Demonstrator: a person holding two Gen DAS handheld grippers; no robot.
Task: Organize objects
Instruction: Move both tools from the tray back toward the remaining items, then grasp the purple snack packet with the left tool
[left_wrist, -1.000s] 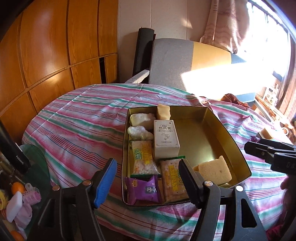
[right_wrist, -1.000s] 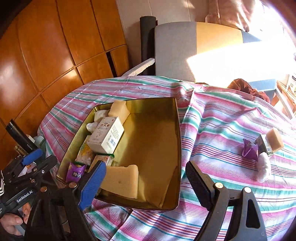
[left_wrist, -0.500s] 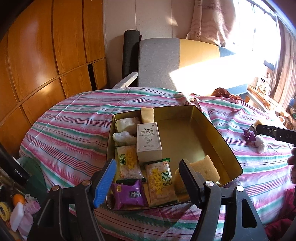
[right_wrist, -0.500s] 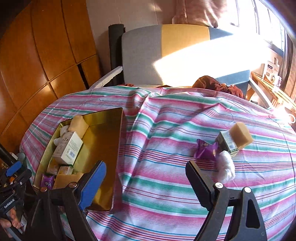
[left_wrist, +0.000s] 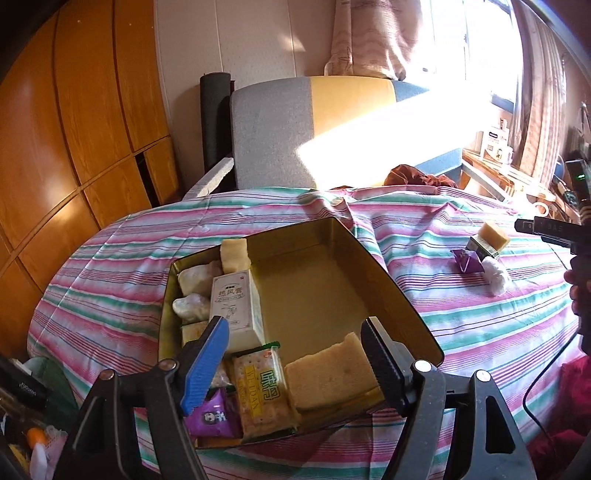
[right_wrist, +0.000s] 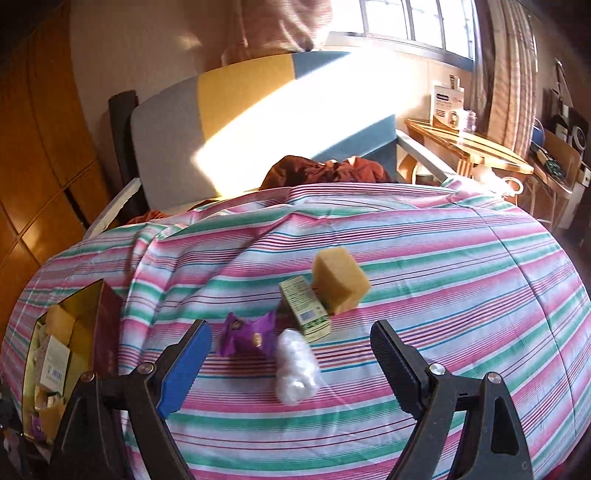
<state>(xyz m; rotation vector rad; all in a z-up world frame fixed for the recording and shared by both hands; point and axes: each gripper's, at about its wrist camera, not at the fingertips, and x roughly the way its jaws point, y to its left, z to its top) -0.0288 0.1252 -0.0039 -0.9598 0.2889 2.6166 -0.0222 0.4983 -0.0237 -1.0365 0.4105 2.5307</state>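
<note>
A gold tin (left_wrist: 406, 306) sits on the striped tablecloth, holding a white box (left_wrist: 236, 314), a cracker pack (left_wrist: 264, 391), a purple packet (left_wrist: 210, 415) and a sponge slab (left_wrist: 328, 373). My left gripper (left_wrist: 293, 328) hovers over the tin's near end, its jaws opening and gripping nothing. My right gripper (right_wrist: 291, 328) is open above loose items on the cloth: a purple packet (right_wrist: 249, 334), a white wrapped lump (right_wrist: 295, 369), a small green box (right_wrist: 304, 310) and a sponge cube (right_wrist: 340, 278). The tin (right_wrist: 107, 317) shows at the left edge of the right wrist view.
Behind the table stands a grey, yellow and blue armchair (right_wrist: 240, 110) with a brown cloth (right_wrist: 321, 168) on it. A wooden side table (right_wrist: 469, 147) is at the right. Wood panelling (left_wrist: 74, 147) lines the left wall. A cluttered basket (left_wrist: 33, 439) sits below the table's left edge.
The right gripper swung rightward from over the tin to over the loose items. The left gripper shifted over the tin's near end and its jaws spread slightly.
</note>
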